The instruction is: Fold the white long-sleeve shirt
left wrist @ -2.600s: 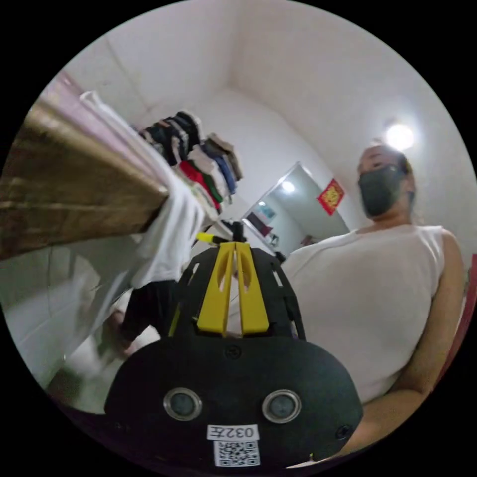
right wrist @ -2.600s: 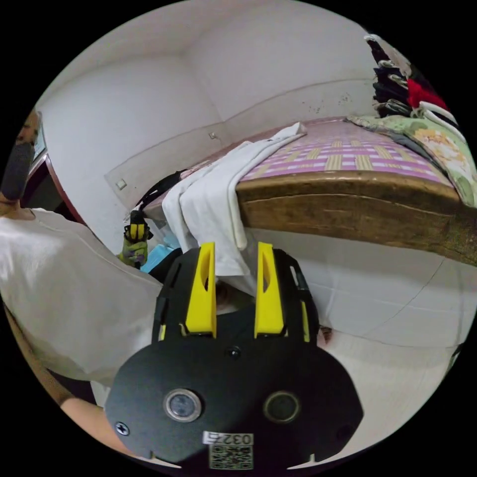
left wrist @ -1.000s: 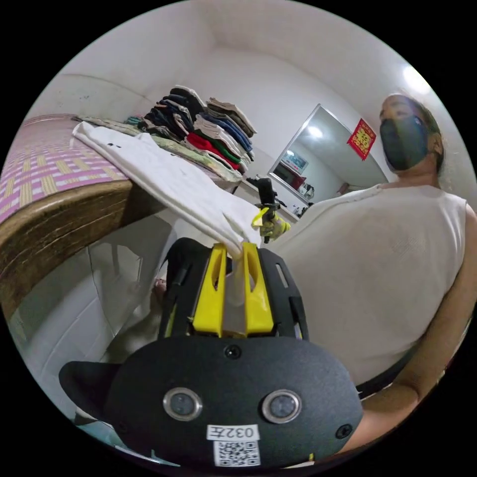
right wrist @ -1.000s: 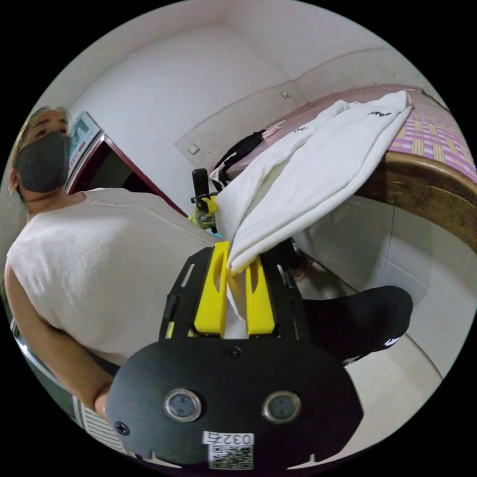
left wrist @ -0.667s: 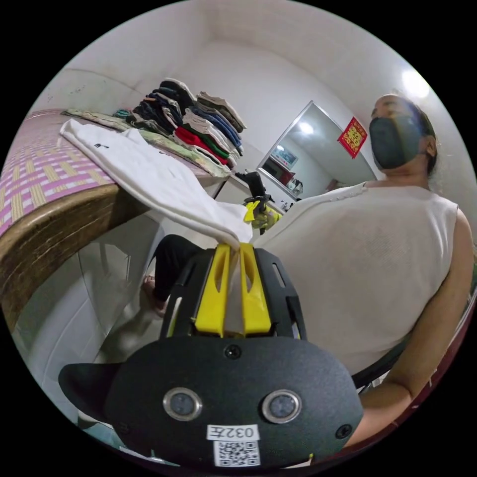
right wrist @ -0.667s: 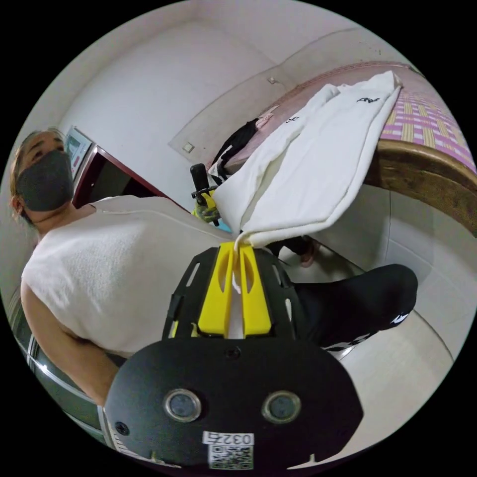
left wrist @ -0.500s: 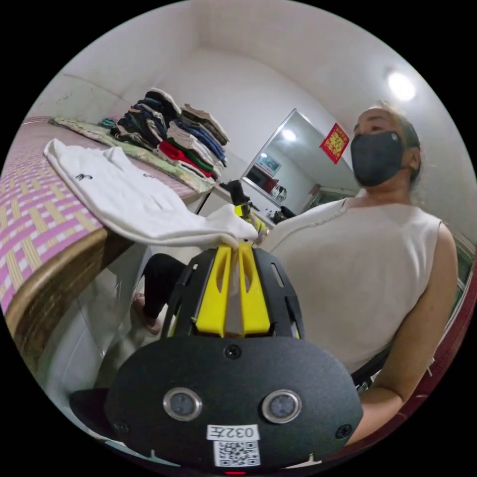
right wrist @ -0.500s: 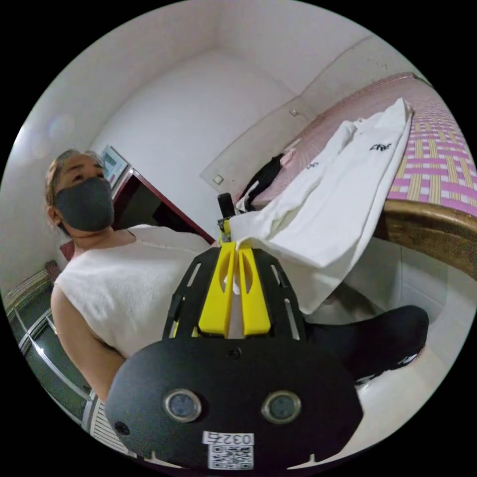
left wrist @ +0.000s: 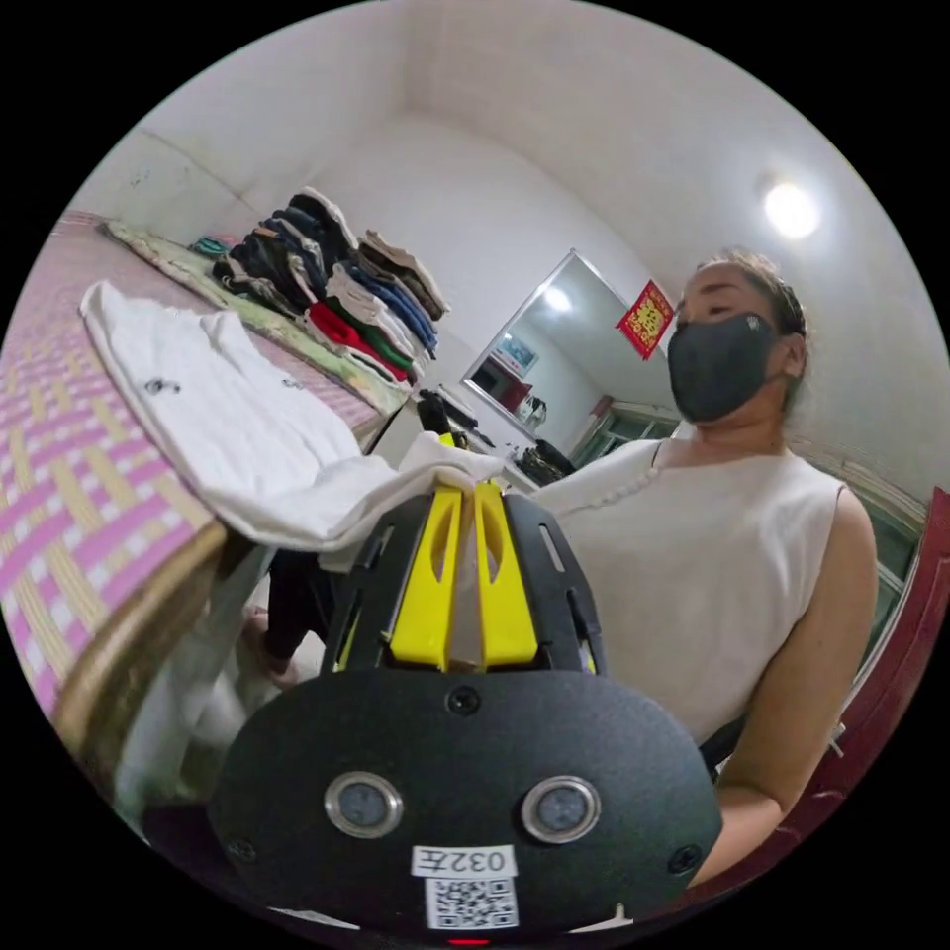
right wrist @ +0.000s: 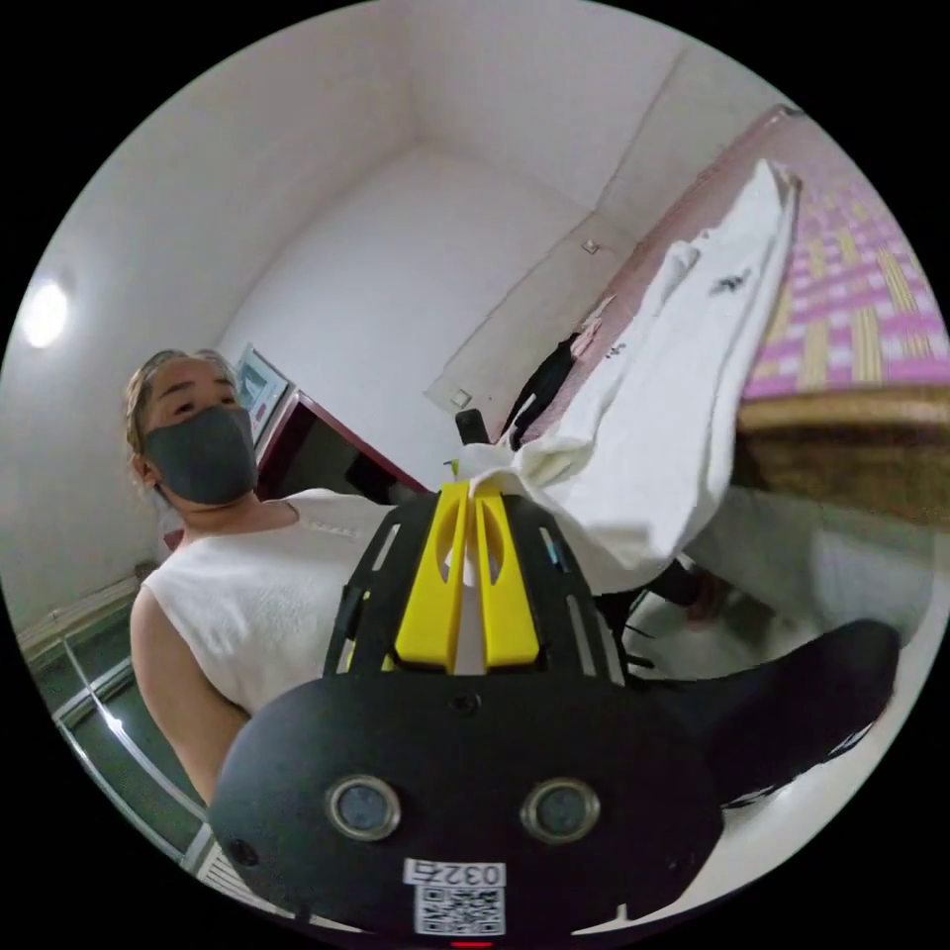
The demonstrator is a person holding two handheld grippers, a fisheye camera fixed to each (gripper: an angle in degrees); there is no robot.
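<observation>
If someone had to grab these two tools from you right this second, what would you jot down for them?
Left gripper: shut on the shirt's lower edge.
Right gripper: shut on the same edge, at the other corner.
Shirt: its top part lies flat on the checked mat of the bed; the gripped end is lifted off the bed's wooden edge, towards the person.
Nearby: a pile of folded clothes at the far side of the bed.
Done: both corners gripped and raised.
Left: probably carry the held end up over the part on the bed, lay it down, let go, then finish the folds.

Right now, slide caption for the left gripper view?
Left gripper clamps white long-sleeve shirt hem above pink checked bed.
</observation>
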